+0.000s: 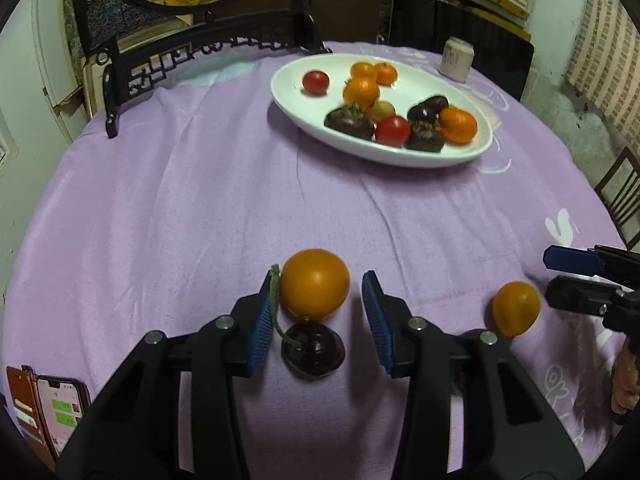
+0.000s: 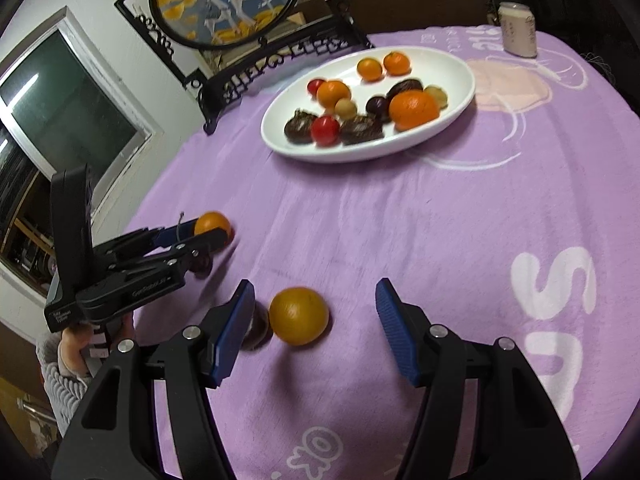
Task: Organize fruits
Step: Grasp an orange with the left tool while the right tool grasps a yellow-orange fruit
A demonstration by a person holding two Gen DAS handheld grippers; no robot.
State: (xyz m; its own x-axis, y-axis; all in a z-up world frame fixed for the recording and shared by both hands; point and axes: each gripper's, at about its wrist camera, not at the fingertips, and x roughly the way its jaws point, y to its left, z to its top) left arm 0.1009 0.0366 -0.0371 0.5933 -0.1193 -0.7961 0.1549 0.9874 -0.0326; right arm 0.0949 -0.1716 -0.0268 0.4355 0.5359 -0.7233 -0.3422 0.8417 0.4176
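Both grippers [image 1: 316, 320] [image 2: 316, 332] are gaping wide, holding nothing — each orange [image 1: 315, 289] [image 2: 298, 315] is looking round, roll-prone, needing mid-belly grip.

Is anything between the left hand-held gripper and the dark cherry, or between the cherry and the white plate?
The cherry already sits between the open left hand-held gripper fingers. An orange fruit lies touching it on the plate side; beyond that, bare cloth.

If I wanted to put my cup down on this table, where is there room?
The widest bare cloth lies between the white dish and the two grippers. There is also room right of the dish, below the can. It is crowded near the left gripper and right gripper, where loose fruit lies.
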